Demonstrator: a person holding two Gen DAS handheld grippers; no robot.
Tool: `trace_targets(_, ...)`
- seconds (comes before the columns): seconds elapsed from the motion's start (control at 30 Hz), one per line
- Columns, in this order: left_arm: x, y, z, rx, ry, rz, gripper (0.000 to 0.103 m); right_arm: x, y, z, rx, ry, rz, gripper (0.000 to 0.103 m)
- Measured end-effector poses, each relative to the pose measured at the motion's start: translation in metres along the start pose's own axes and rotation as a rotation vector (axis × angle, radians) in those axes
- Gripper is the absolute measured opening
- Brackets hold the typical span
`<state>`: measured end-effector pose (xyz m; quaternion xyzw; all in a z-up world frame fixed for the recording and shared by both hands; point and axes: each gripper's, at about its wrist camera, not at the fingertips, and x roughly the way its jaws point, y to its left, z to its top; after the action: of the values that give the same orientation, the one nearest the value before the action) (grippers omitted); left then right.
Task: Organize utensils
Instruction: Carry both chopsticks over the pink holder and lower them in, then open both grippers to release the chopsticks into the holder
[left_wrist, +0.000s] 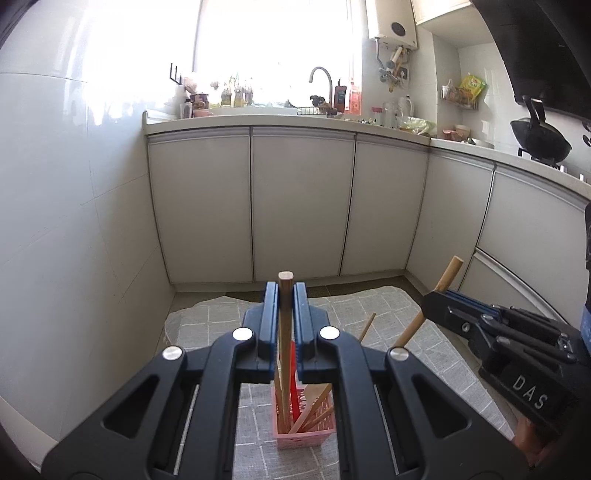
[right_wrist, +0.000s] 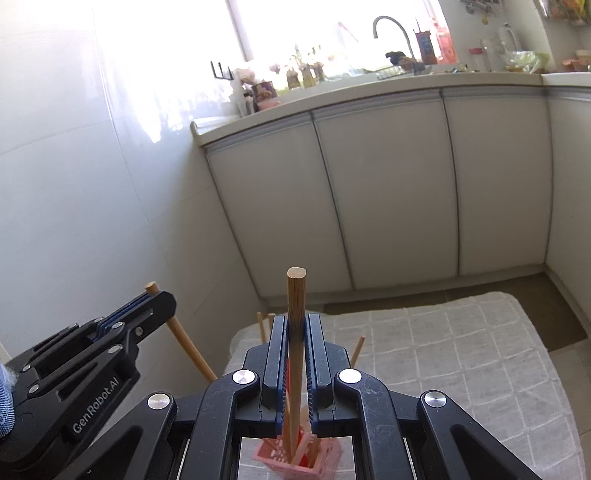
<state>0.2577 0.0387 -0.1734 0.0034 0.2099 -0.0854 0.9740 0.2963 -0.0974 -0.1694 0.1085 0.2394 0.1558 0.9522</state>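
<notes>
- Left hand-held gripper (left_wrist: 284, 295): jaws clenched on a wooden stick (left_wrist: 285, 314), gripped below its top end, the shaft running down toward the pink basket (left_wrist: 306, 435).
- Right hand-held gripper (right_wrist: 295, 325): jaws likewise clenched on a second wooden stick (right_wrist: 296, 314), held nearly upright, its lower end over or in the same basket; which of the two cannot be told.
- Basket: a small slotted holder standing on a grey checked cloth (right_wrist: 443, 350). It already contains a wooden spoon (left_wrist: 314, 406), a red utensil (left_wrist: 293, 369) and several thin sticks leaning outward.
- Step in hand, as judged: both sticks are being placed into the basket, one per gripper.
- Good practice: keep each stick close to vertical so the tip enters the mouth cleanly and does not catch the rim or the slotted wall.
- The basket looks light and top-heavy; sideways pressure from a stick could tip it, so lowering straight down is advisable.
- The two grippers work close together; lowering one stick at a time would keep them from colliding.
- Release only once the tip rests on the basket floor; otherwise the stick may drop and knock its neighbours.
</notes>
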Motion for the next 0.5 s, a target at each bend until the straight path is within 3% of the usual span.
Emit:
trace_targets(0.33, 0.02, 0.01, -0.013, -0.027, 0.096, -0.019, 0.009, 0.024, -0.01, -0.016, 0.013, 0.047, -0.023, 0.011)
trace_targets(0.5, 0.017, 0.014, -0.008, -0.065, 0.099, -0.027, 0.022, 0.014, -0.013, -0.007, 0.027, 0.033, -0.024, 0.02)
